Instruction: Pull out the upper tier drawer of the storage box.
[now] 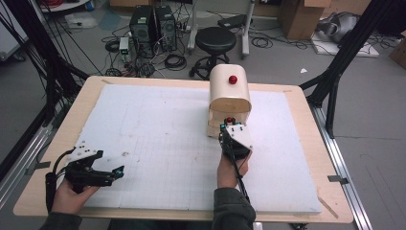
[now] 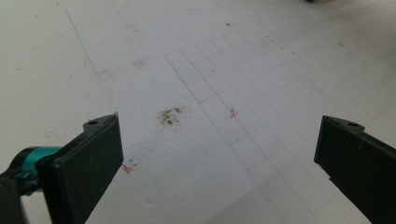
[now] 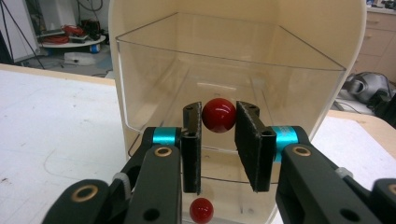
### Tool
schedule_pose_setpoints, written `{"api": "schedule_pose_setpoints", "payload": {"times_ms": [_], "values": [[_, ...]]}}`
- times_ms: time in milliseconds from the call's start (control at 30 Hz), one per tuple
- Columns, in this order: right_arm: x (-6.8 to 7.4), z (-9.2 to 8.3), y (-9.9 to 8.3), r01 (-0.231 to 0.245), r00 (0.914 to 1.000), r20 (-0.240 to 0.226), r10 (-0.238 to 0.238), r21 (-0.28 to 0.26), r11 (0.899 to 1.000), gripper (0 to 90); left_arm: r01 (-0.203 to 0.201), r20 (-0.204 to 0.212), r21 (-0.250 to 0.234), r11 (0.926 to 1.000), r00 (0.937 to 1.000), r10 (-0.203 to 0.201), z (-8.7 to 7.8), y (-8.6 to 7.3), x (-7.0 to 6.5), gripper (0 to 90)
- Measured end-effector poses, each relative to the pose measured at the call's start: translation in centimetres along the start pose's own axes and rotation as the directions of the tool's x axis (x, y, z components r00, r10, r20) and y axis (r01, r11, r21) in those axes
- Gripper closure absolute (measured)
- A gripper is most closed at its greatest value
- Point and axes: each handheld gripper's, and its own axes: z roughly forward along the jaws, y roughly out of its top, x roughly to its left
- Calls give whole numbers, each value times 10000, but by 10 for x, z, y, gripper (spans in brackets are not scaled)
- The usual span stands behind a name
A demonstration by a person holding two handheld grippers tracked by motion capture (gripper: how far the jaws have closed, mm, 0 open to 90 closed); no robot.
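On the counter, a wooden top covered by a white gridded foam sheet, a cream-coloured cabinet with a rounded top stands toward the far right of the sheet. A red ball knob sits on its curved top. In the right gripper view, a clear plastic drawer stands out of the cabinet toward the camera, and its front carries a red knob; a second, smaller red knob shows lower down on the cabinet front, between the gripper's arms. The right gripper is at the near face of the cabinet, and its fingers are drawn in narrowly on either side of the drawer knob, the pads pressing it or just touching it, so the knob is gripped between them. In the high view the person's right hand holds this gripper just in front of the cabinet, the grey plate on top. The left gripper lies low over the near left part of the sheet, well apart from the cabinet, held by the left hand. Its fingers are spread wide with nothing between them; below them the foam shows a small dark smudge and faint pencil grid lines.
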Motion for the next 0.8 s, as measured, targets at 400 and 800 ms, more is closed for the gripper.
{"api": "schedule_pose_setpoints", "payload": {"times_ms": [400,800], "values": [[-1,0,0,75,10000,-23,-75,20,10000,727,20,-24,-28,10000,10000,-20,-1,0,0,17],[0,-4,0,47,10000,-57,-46,50,10000,729,26,-21,-17,10000,10000,-26,-1,0,0,17]]}}
